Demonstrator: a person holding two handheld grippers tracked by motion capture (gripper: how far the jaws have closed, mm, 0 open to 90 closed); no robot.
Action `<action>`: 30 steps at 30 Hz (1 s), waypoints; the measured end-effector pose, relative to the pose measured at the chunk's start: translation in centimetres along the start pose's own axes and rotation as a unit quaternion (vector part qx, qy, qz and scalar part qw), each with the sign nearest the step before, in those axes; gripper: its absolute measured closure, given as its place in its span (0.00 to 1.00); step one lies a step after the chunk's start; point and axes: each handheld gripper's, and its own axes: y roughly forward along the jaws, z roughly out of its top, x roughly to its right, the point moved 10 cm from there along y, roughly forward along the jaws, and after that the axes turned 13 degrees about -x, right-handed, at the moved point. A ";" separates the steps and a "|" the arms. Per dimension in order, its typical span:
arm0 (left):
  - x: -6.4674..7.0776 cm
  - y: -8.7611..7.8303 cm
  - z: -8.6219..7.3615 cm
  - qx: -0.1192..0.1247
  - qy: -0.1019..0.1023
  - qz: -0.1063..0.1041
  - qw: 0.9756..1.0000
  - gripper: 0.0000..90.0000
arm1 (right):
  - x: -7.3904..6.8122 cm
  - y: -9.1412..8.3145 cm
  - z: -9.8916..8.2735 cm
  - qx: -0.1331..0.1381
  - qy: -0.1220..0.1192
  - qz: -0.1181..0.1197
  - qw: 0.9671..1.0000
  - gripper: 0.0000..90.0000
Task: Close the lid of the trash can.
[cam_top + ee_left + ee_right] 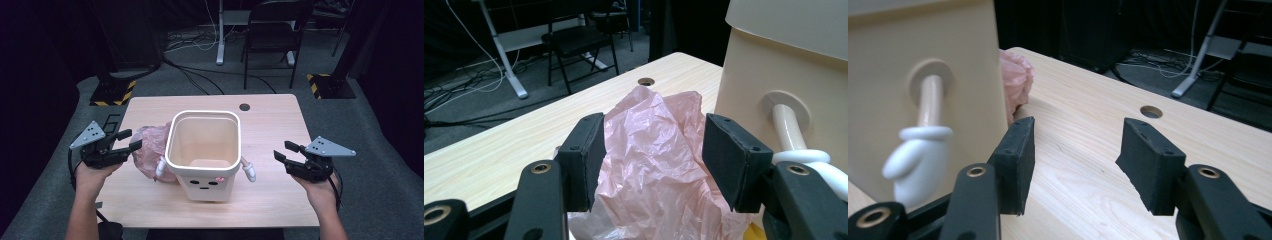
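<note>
Your left gripper (127,140) sits at the near left of the table (270,115), jaws spread wide and pointing right at the pink bag (150,147). In the left gripper view the crumpled bag (654,165) lies between your two pads (586,160), but whether the plastic touches them cannot be told; they do not squeeze it, so the bag is not gripped. Your right gripper (284,152) is at the near right, jaws released with nothing between them, aimed left at the bin (205,155). In the right gripper view, bare table (1088,165) shows between its pads.

The bin stands upright at the middle of the table, a face on its near wall and a white arm with a mitten hand (248,170) on each side. The bag rests on the table against the bin's left side. Farther off, a round hole (244,107) marks the table's far edge.
</note>
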 end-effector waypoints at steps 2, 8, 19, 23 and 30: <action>0.1 0.1 0.0 -0.002 0.002 0.000 1.000 0.47 | 0.2 0.1 -0.5 0.000 0.008 -0.005 1.000 0.52; 0.1 0.5 -0.1 -0.011 0.002 0.001 1.000 0.47 | 1.0 0.7 -2.1 -0.005 0.018 -0.020 1.000 0.51; 0.3 0.7 -0.1 -0.015 0.006 -0.001 1.000 0.47 | 2.2 2.2 -5.1 -0.009 0.050 -0.034 0.998 0.51; 0.2 0.8 -0.2 -0.017 0.004 -0.001 1.000 0.46 | 2.8 2.7 -6.2 -0.013 0.061 -0.041 0.997 0.51; 0.2 0.9 -0.1 -0.016 0.003 -0.004 1.000 0.46 | 4.1 2.9 -7.9 -0.016 0.075 -0.063 0.995 0.51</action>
